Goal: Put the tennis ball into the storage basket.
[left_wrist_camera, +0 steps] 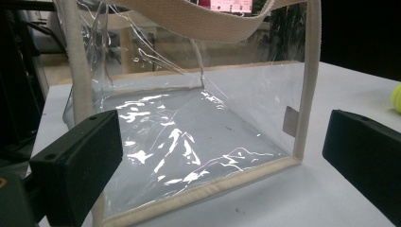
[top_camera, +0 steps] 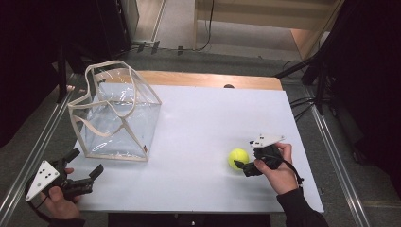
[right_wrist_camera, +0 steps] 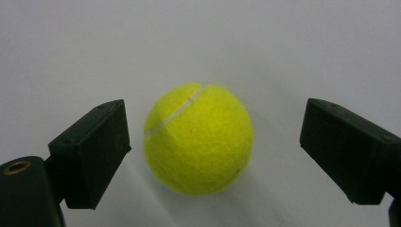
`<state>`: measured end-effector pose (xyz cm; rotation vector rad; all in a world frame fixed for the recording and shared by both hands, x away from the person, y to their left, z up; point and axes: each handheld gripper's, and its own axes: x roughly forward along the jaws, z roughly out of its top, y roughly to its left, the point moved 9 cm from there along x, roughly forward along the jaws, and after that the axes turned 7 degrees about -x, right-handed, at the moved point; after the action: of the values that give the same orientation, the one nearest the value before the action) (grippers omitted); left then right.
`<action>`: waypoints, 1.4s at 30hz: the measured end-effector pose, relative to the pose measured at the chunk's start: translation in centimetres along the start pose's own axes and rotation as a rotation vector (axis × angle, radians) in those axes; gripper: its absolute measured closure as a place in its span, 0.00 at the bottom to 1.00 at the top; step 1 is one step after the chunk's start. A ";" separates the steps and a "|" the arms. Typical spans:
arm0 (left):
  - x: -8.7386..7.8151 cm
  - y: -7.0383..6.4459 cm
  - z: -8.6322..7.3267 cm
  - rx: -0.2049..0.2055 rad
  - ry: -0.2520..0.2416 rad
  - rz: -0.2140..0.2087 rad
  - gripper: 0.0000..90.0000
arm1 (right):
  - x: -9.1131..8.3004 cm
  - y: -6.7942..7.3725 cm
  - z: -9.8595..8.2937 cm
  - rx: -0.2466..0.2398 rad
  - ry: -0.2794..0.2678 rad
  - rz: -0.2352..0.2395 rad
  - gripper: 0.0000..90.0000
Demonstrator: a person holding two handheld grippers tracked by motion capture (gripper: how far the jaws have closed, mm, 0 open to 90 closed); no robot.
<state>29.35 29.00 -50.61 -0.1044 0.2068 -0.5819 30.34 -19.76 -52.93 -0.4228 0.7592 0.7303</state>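
A yellow tennis ball point(top_camera: 238, 158) lies on the white table point(top_camera: 208, 113), right of the middle. My right gripper point(top_camera: 246, 157) is open just right of it. In the right gripper view the ball point(right_wrist_camera: 198, 139) sits between the two black jaws of that gripper point(right_wrist_camera: 213, 125), with a gap on each side. A clear plastic bag point(top_camera: 116, 113) with beige trim and handles stands upright at the table's left. My left gripper point(top_camera: 85, 163) is open and empty near the front left corner, facing the bag point(left_wrist_camera: 198, 127). The ball point(left_wrist_camera: 396, 98) peeks in at the right edge of the left gripper view.
The table's wooden back edge point(top_camera: 213, 79) shows beyond the white surface. Metal rails point(top_camera: 331, 142) run along both sides of the table. Cables and dark stands point(top_camera: 312, 71) sit on the floor at the back right.
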 end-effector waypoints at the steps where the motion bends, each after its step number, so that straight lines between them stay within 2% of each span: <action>1: 0.0 0.0 0.0 0.001 0.000 0.000 0.00 | 0.2 0.0 0.0 -0.006 0.009 0.001 0.09; 5: 0.0 0.0 0.0 0.000 0.002 0.000 0.00 | 0.9 0.3 -0.3 -0.015 0.050 0.020 0.09; 12: 0.0 0.0 0.0 0.002 0.003 0.000 0.00 | 1.9 0.6 -0.4 -0.030 0.096 0.027 0.09; 22: 0.1 0.0 -0.1 0.003 0.007 0.001 0.00 | 3.0 1.1 -1.0 -0.048 0.195 0.044 0.10; 24: 0.0 0.0 -0.1 0.004 0.010 0.003 0.00 | 3.1 1.1 -1.1 -0.047 0.205 0.046 0.13; 31: 0.1 0.0 -0.1 0.002 0.007 0.001 0.00 | 3.5 1.3 -1.2 -0.042 0.244 0.061 0.14; 38: 0.1 -0.1 -0.1 0.001 0.007 0.000 0.00 | 3.4 1.0 -1.3 -0.040 0.254 0.052 0.26; 42: 0.1 -0.1 -0.1 0.002 0.009 0.001 0.00 | 3.3 0.9 -1.3 -0.051 0.265 0.055 0.26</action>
<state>29.37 28.91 -50.72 -0.0997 0.2147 -0.5818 30.73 -18.48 -56.38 -0.5538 1.0054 0.7549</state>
